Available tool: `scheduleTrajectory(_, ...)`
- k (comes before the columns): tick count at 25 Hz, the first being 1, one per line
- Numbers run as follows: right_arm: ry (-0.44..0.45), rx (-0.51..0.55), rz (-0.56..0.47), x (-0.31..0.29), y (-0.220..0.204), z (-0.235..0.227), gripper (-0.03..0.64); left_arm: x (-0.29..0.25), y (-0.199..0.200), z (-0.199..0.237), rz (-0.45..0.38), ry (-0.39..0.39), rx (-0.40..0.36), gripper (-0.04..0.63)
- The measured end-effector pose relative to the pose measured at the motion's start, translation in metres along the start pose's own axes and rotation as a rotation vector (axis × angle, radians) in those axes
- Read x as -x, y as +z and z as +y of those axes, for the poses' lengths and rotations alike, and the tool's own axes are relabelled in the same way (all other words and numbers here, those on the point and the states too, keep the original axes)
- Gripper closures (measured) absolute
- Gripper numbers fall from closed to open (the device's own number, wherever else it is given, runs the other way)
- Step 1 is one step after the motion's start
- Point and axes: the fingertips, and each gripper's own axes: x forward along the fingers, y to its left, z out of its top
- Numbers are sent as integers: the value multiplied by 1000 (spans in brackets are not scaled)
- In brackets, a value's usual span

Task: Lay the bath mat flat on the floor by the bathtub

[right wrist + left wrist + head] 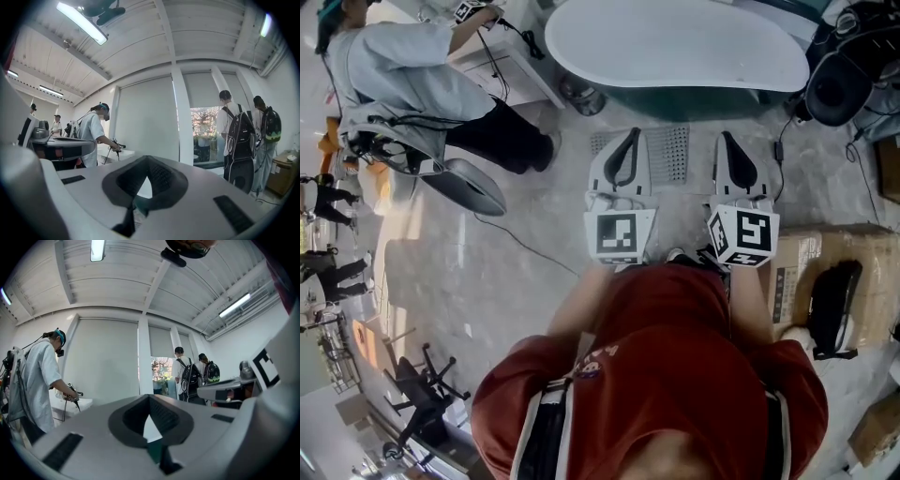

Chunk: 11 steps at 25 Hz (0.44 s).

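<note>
- The left claw [630,134] is clenched. Its two jaws meet at the tips and there is nothing between them.
- The right claw [727,139] is also clenched and empty, with the jaws pressed together.
- Both claws are held level, side by side and a little apart, in front of a person in a red shirt [675,375]. They point toward the bathtub [675,42].
- The bath mat [675,155], grey with a pattern of small dots, lies on the floor [534,272] just beside the white bathtub. It looks flat. In the head view the left claw covers one part of it, and the rest shows between the two claws. Neither claw holds it.
- A second person in a light shirt [403,75] stands to the left of the bathtub, with hands at a white surface [520,70].
- A cardboard box [797,272] stands on the floor at the right, with a dark object [834,305] on it.
- The right gripper view shows two people with backpacks [236,136] near a window.
</note>
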Motion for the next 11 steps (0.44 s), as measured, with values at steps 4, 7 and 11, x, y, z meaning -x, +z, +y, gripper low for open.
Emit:
scheduleTrajectory(4,-4,7,-3,7,1,-6,606,2,1,-9,-3,-2,-4,581)
scheduleTrajectory(7,3,11,0,8,0,-4,606,4,2,-10,-4,0,-5,581)
scheduleTrajectory(11,14,17,1,7,-1,-1,606,8,2,-9,-5,8,-4,581)
